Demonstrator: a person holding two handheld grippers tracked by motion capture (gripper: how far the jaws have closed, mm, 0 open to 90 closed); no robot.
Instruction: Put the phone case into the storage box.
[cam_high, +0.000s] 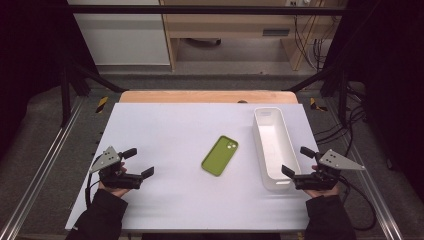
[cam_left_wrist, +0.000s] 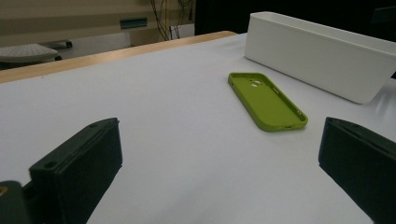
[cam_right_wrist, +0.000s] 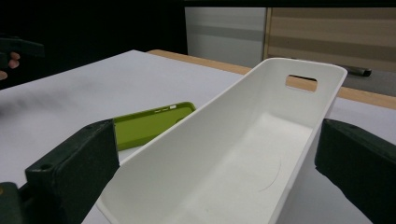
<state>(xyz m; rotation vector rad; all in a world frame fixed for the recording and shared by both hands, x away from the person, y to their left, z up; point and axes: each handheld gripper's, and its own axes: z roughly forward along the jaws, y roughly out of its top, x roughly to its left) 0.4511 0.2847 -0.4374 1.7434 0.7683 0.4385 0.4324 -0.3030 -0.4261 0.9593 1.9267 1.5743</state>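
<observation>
Left tool (cam_high: 141, 164) low over the white surface (cam_high: 165, 130) at its near left edge, jaws spread wide, nothing between them. Right tool (cam_high: 295, 162) at the near right, jaws likewise wide apart, just beside the near end of the long white plastic bin (cam_high: 270, 120), empty-handed. Flat green silicone phone case (cam_high: 220, 155) lying open side up mid-surface, between the two tools, near the bin's left wall but apart from it.
</observation>
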